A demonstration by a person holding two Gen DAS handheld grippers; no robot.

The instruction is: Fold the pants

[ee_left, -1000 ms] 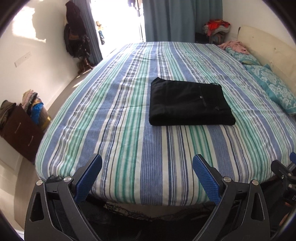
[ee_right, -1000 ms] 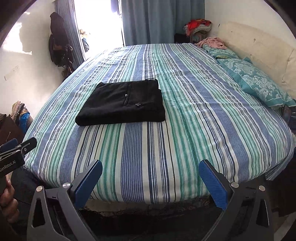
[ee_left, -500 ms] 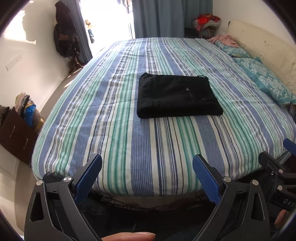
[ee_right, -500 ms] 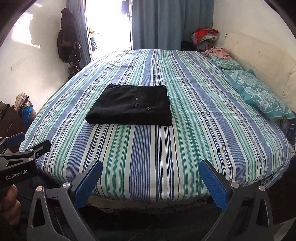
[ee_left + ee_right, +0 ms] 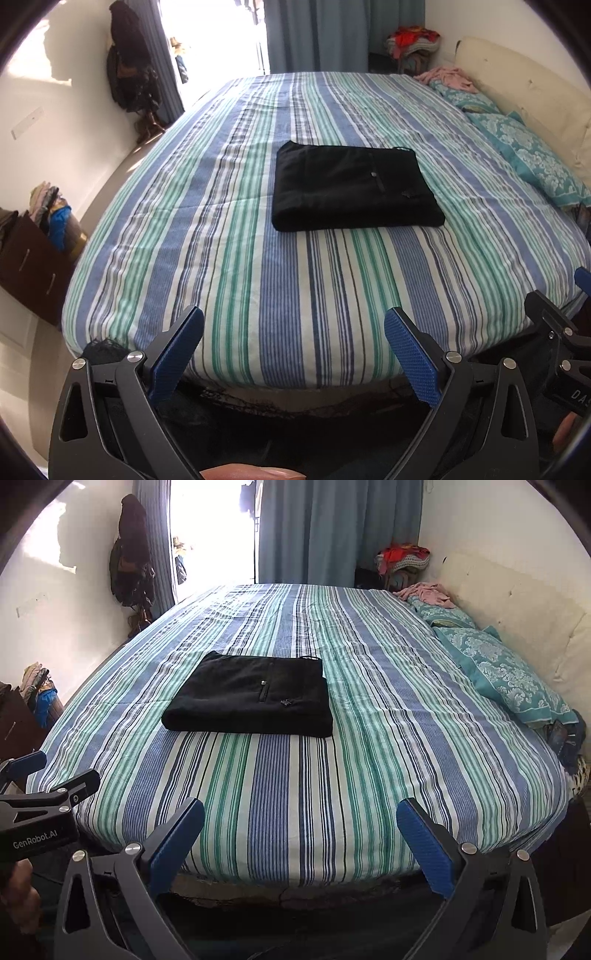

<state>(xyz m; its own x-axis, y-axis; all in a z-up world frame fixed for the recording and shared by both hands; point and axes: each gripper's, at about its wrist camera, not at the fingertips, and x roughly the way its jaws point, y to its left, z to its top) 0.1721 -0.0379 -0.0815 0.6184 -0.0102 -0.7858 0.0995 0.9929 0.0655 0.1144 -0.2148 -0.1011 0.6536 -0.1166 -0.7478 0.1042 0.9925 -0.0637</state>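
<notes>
The striped bed (image 5: 258, 277) carries black pants (image 5: 351, 188) mid-mattress, folded, looking soft and floppy; grip its near thick edge. Left gripper (image 5: 293, 343) and right gripper (image 5: 301, 829) both gape wide, empty, off the bed's foot.

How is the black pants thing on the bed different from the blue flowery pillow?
The black pants are plain and dark; the pillow is teal with a pale flowery pattern. The pants are folded into a flat rectangle; the pillow looks puffy. The pants lie mid-bed, the pillow at the edge by the cream headboard. Both rest on the striped bedspread, and neither hand-held gripper touches them.
</notes>
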